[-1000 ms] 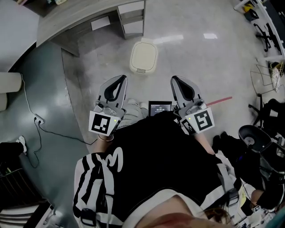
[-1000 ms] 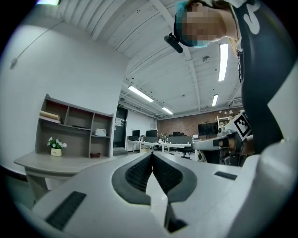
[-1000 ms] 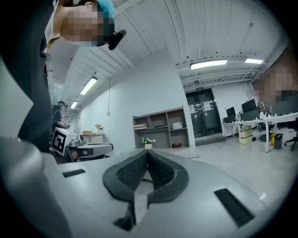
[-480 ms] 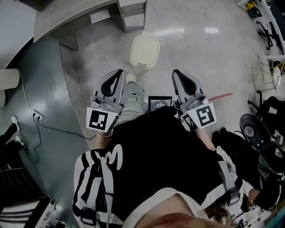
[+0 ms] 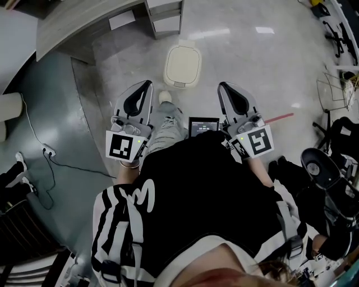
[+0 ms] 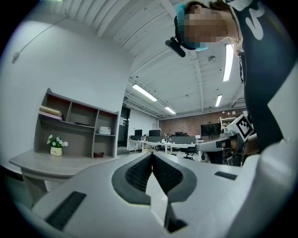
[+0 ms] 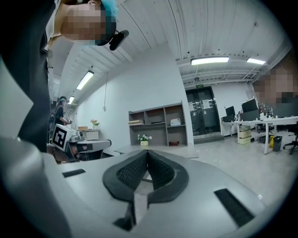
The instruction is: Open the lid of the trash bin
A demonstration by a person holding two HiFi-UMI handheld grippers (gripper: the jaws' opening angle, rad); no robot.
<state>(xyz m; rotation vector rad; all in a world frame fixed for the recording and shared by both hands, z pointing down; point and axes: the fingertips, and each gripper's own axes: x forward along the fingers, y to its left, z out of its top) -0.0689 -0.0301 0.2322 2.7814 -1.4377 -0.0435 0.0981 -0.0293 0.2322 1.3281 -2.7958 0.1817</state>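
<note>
A cream trash bin [image 5: 182, 66] with its lid down stands on the pale floor ahead of me in the head view. My left gripper [image 5: 146, 85] is held at waist height, short of the bin and to its left, jaws shut with nothing between them. My right gripper [image 5: 223, 87] hangs level with it, to the bin's right, also shut and empty. Both gripper views look out level across the room, so the bin is out of sight there; the left gripper [image 6: 152, 154] and the right gripper [image 7: 146, 152] show pads pressed together at the tips.
A grey desk with a drawer unit [image 5: 164, 15] stands beyond the bin. A cable and socket [image 5: 47, 152] lie on the dark floor at left. Chairs and bags [image 5: 322, 174] crowd the right. A shelf unit [image 6: 74, 125] and office desks show farther off.
The person has stepped forward: the bin now sits closer ahead, between the two grippers. Both grippers have risen slightly in view and stay shut.
</note>
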